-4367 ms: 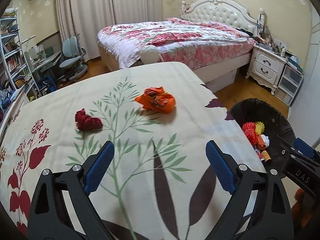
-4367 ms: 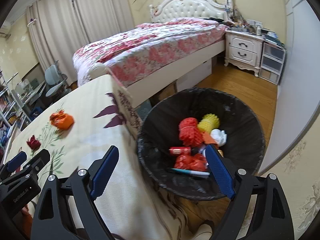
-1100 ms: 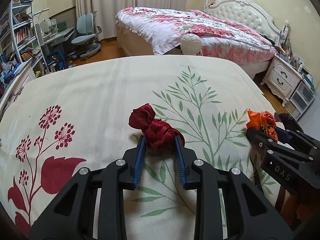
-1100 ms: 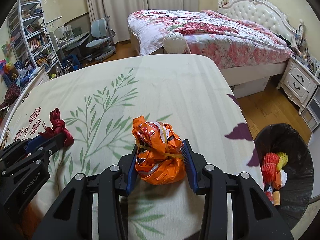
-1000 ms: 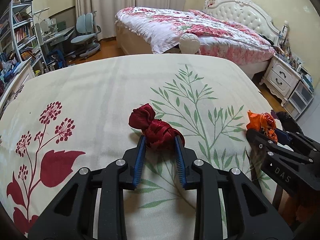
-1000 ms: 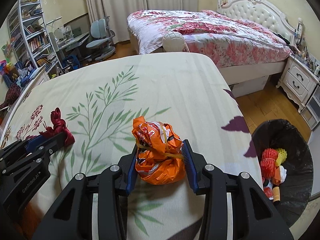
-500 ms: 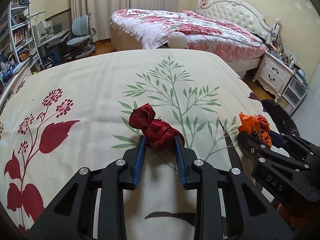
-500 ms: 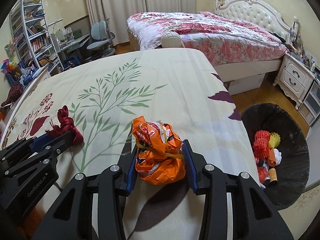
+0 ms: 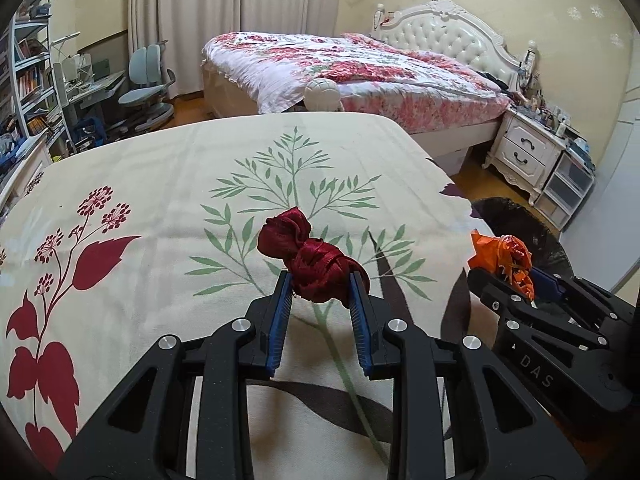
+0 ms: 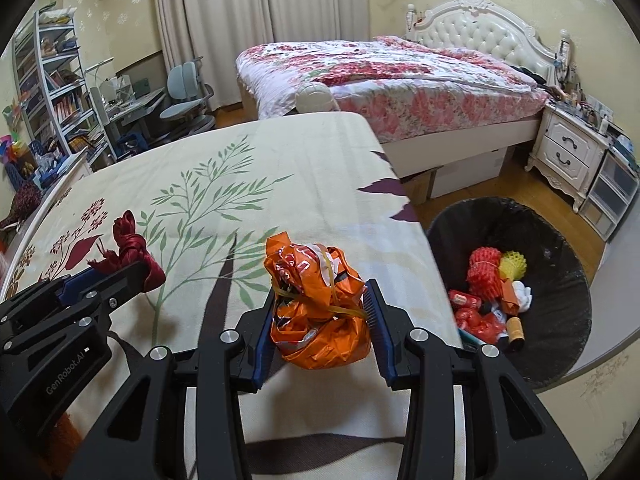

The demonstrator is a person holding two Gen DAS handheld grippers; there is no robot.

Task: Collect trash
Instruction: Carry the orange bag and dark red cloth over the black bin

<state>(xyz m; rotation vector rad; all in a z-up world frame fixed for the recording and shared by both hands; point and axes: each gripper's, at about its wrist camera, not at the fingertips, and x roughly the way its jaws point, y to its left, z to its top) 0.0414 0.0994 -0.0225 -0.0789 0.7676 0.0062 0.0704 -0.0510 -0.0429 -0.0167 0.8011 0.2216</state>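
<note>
Carry step. Left gripper (image 9: 320, 294) clamped on red cloth (image 9: 310, 266); right gripper (image 10: 320, 320) clamped on orange bag (image 10: 318, 312), both over table beside bin (image 10: 560, 240). Next, likely: swing over bin, release.

Readable in the left wrist view: "DAS" in pale capitals on the black body of the right gripper (image 9: 505, 276), seen from the side at the lower right. Readable in the right wrist view: "GenRobot.AI" in pale letters, slanting upward, on the black body of the left gripper (image 10: 116, 276) at the lower left. Print on the orange bag (image 10: 318, 308) too crumpled to make out. Nothing else legible.
</note>
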